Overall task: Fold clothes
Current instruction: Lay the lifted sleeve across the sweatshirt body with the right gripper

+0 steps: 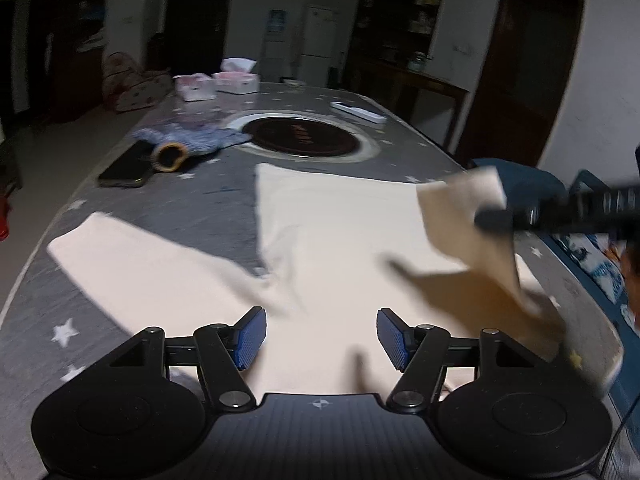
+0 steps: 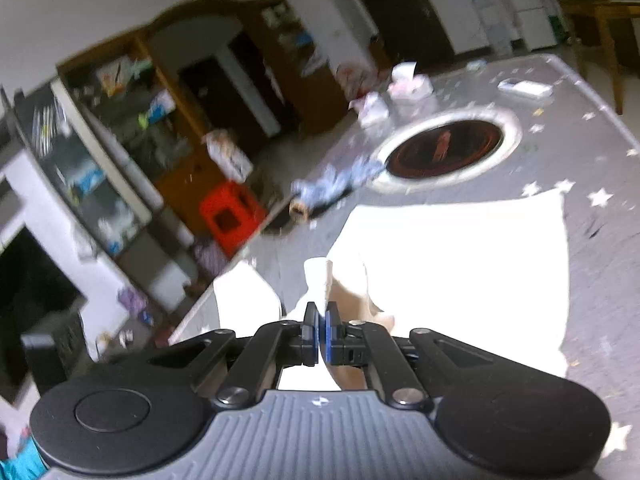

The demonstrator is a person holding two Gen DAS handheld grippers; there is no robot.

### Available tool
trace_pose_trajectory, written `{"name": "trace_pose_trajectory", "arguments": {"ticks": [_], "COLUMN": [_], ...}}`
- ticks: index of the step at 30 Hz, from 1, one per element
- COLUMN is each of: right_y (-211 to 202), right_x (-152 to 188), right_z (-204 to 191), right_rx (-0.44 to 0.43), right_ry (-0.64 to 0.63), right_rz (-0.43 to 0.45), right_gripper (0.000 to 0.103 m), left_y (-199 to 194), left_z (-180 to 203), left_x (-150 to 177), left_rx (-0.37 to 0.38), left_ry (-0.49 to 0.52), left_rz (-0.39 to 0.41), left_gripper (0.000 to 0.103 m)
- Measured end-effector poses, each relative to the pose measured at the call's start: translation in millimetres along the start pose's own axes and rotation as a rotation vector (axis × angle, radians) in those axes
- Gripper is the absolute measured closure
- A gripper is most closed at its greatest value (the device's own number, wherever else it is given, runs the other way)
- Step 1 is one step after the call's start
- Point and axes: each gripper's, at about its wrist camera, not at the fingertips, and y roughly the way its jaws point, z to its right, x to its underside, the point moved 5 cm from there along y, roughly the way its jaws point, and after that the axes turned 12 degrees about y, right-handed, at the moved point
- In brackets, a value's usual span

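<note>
We saw a dim room. The cream cloth (image 2: 460, 264) glared white in the right view. Moving things looked blurry, and the round edges bent everything.

A round dark hotplate (image 1: 304, 137) is sunk into the grey star-printed counter (image 1: 72, 304). Beside its left edge lies a blue patterned cloth (image 1: 188, 138), then a dark phone (image 1: 127, 166). Beyond the hotplate stand tissue boxes (image 1: 236, 80); a white flat box (image 1: 358, 111) lies to its right.
</note>
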Motion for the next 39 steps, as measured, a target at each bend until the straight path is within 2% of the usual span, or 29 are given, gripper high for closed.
{"name": "trace_pose_trajectory", "arguments": {"ticks": [3,5,9,16,22,25,30,35,39], "right_y": [18.9,22.2,15.0,-13.1,-19.2,-15.4,9.2,43.8,66.2], "right_x": [15.7,20.7,19.9,22.0,36.4,34.3,32.6,46.9,61.2], "right_z": [-5.1,-8.7,-7.6,35.8,60.6,52.7,20.6,-18.2,-37.2], "right_rx": [-0.007,-0.012,0.011,0.237,0.352,0.346,0.286,0.201,0.176], "right_ry": [-0.012,-0.023,-0.056,-0.152,-0.193,-0.217,-0.324,-0.453,-0.534], "right_rz": [-0.081,-0.105,-0.101,-0.102,-0.118,-0.115,-0.132,-0.189,-0.219], "right_gripper": [0.093,0.085,0.085,0.085,0.085,0.085,0.084,0.084,0.084], "left_y": [-2.6,-4.1,-8.0,0.4,14.9,12.4,9.5,6.3,6.5], "left_z": [-13.6,-21.3,-27.7,-1.8,9.3,-2.9,-47.8,-95.7,-132.3], "left_x": [3.2,4.4,4.8,0.8,2.5,1.5,3.5,7.3,9.6], "left_rx": [-0.03,-0.042,-0.041,0.038,0.044,0.005,-0.127,-0.272,-0.354], "left_ry": [-0.024,-0.036,-0.047,0.015,0.026,0.007,-0.068,-0.141,-0.205], "left_rz": [-0.003,-0.003,0.007,0.019,-0.012,-0.004,-0.013,-0.031,-0.037], "left_gripper": [0.038,0.038,0.038,0.038,0.038,0.038,0.038,0.038,0.038]}}
